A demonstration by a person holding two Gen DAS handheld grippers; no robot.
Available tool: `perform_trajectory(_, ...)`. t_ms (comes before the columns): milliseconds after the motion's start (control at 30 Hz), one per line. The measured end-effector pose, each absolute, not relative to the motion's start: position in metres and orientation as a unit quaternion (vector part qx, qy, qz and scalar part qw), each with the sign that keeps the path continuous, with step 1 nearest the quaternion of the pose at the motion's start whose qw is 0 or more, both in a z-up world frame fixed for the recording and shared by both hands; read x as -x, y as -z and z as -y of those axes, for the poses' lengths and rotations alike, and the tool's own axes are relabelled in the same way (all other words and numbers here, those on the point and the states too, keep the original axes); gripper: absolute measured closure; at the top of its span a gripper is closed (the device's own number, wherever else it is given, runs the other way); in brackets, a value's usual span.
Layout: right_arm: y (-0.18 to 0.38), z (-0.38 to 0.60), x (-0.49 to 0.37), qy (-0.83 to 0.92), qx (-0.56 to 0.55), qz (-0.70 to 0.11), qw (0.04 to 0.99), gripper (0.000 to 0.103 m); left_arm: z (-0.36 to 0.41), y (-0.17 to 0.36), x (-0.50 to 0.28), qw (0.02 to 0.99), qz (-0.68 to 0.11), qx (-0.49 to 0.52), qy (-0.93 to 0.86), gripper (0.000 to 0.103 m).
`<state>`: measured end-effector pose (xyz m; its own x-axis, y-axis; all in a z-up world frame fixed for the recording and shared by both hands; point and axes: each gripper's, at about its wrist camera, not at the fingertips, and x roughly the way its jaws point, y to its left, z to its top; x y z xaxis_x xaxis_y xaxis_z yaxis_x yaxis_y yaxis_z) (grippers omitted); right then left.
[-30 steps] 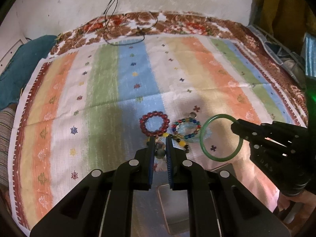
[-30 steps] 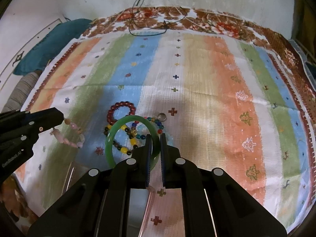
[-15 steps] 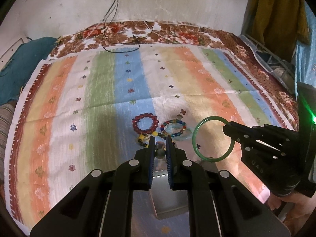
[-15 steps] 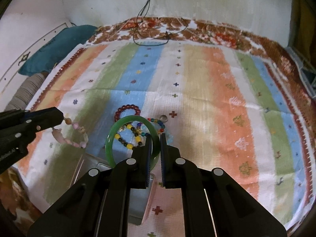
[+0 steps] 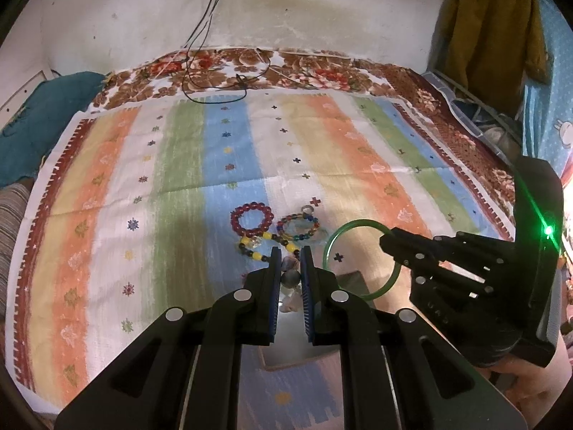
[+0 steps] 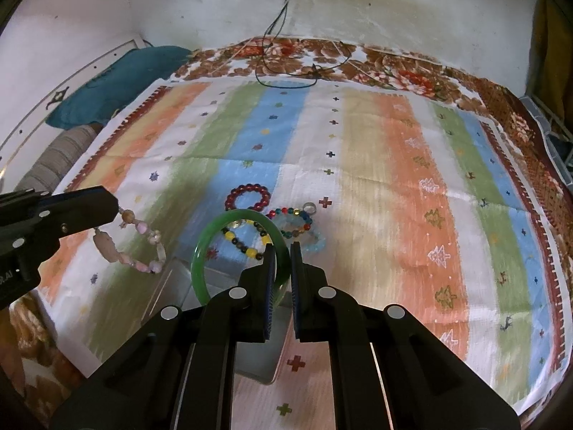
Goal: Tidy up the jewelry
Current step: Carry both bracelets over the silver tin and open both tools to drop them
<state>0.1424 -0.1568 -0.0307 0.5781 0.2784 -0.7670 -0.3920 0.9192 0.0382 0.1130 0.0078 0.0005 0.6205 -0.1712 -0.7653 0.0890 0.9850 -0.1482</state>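
Left gripper (image 5: 289,268): fingers clamped on a pink stone bracelet (image 6: 138,242), which dangles off the cloth from the tips in the right wrist view; only a few beads show between the pads in its own view.

Right gripper (image 6: 283,265): fingers closed on the rim of a green bangle (image 6: 215,247), held upright, ring open toward the camera.

Below both grippers: a shiny tray (image 6: 258,358) on the near edge of the striped cloth (image 5: 322,150).

On the cloth just beyond the tips, 3 pieces close together: red bead bracelet (image 5: 251,220), multicolor bead bracelet (image 5: 300,227) to its right, yellow-and-dark bead bracelet (image 5: 256,249) nearest. Whether they touch cannot be told.

Far edge: black cables (image 5: 215,86) trail from a wall outlet over a floral blanket (image 5: 322,71).
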Motion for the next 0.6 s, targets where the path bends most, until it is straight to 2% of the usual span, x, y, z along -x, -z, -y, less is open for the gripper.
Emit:
perform_trajectory(533,0.044,0.152,-0.121,-0.215,0.065,-0.448,0.866,0.093,-0.002,0.007,-0.093,0.889,-0.448,0.053,0.081,0.092)
perform_trajectory(600,0.046,0.152,-0.122,-0.217,0.053,-0.458,0.861,0.086,-0.003,0.008,-0.093,0.886,-0.454,0.052,0.075,0.079)
